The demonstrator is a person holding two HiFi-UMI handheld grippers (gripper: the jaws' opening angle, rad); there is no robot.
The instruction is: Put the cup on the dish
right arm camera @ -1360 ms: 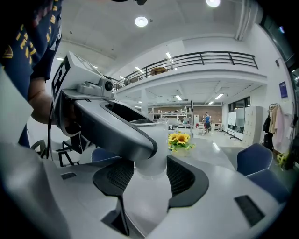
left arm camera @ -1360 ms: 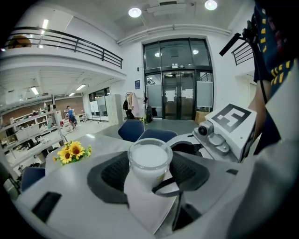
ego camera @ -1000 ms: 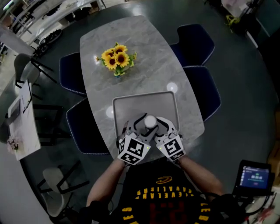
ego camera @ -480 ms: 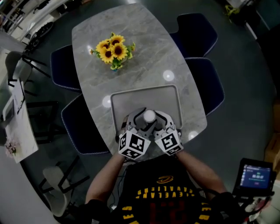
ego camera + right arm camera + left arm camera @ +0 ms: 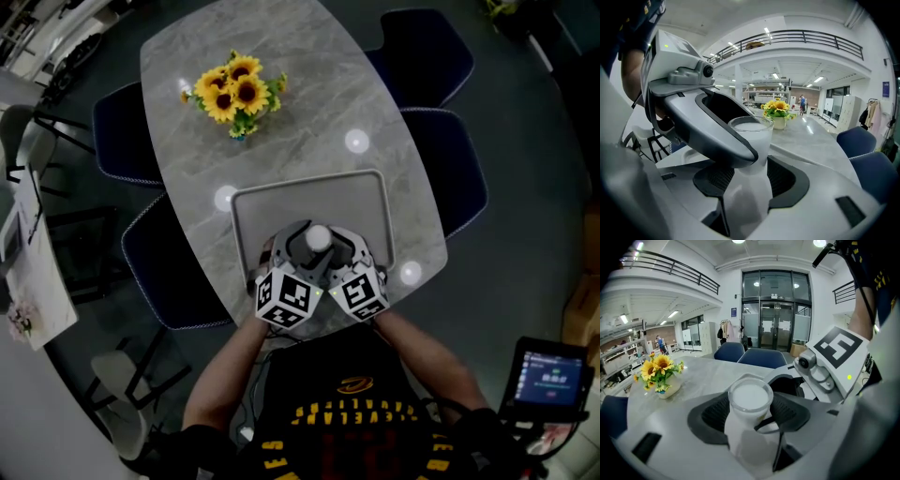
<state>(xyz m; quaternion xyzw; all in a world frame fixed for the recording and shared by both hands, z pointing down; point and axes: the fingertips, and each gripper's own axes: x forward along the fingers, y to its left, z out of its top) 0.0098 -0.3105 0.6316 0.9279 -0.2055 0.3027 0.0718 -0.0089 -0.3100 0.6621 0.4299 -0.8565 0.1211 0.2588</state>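
A white frosted cup point(image 5: 319, 237) stands upright over the near end of a grey tray-like dish point(image 5: 281, 202) on the marble table. My left gripper point(image 5: 302, 247) comes at it from the near left, and its black pads point(image 5: 715, 413) press the cup point(image 5: 750, 399) on both sides. My right gripper point(image 5: 334, 247) comes from the near right, and its pads point(image 5: 787, 178) also close against the cup point(image 5: 752, 136). In the right gripper view the left gripper's jaw crosses in front of the cup. I cannot tell whether the cup's base touches the dish.
A vase of sunflowers point(image 5: 230, 92) stands at the table's far end. Dark blue chairs flank the table on the right point(image 5: 464, 169) and on the left point(image 5: 155, 272). A small screen point(image 5: 544, 380) sits on the floor at the near right.
The head view has shifted, so the table sits a little higher and further left in the picture. Both grippers keep the same hold on the cup over the dish's near end.
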